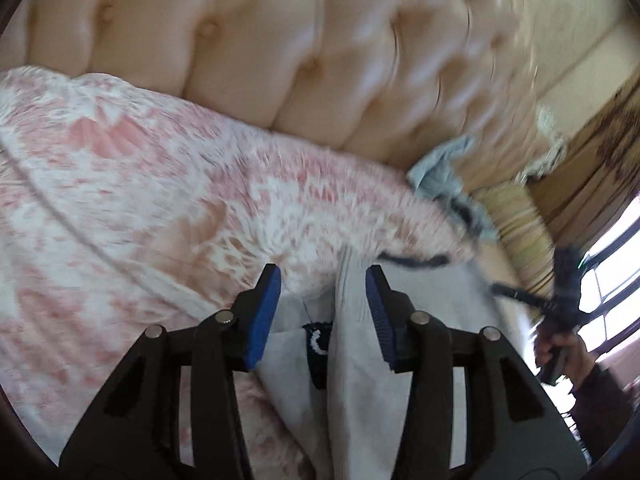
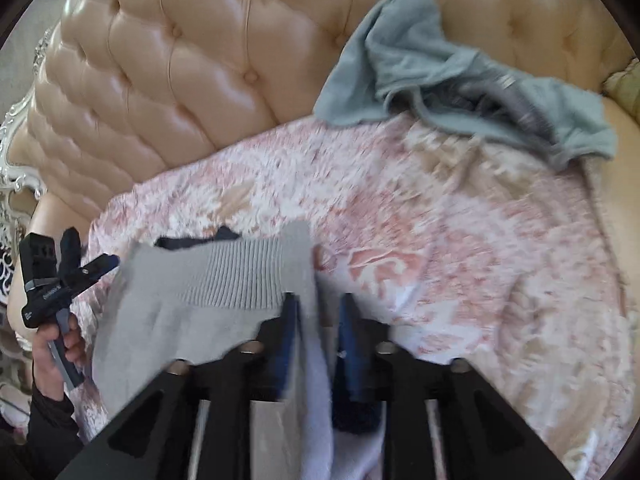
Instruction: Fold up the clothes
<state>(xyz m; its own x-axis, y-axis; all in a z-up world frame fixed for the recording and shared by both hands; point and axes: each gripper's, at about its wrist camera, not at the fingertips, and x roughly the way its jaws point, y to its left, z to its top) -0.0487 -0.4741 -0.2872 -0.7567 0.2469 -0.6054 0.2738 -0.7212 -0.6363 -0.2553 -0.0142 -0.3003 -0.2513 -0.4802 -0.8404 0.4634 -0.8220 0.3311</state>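
A light grey garment (image 1: 352,364) with a ribbed hem (image 2: 224,276) and a dark label lies on the pink-and-white floral blanket (image 1: 120,200). My left gripper (image 1: 323,280) is open, its blue pads either side of a raised fold of the grey cloth. My right gripper (image 2: 316,312) has its jaws a little apart with a fold of the grey garment between the pads. The left gripper also shows in the right wrist view (image 2: 76,264), and the right gripper in the left wrist view (image 1: 556,300), blurred.
A crumpled pale blue garment (image 2: 448,64) lies at the back of the blanket against the tufted beige headboard (image 2: 192,60). A window (image 1: 612,280) and striped cushion (image 1: 516,220) are at the right.
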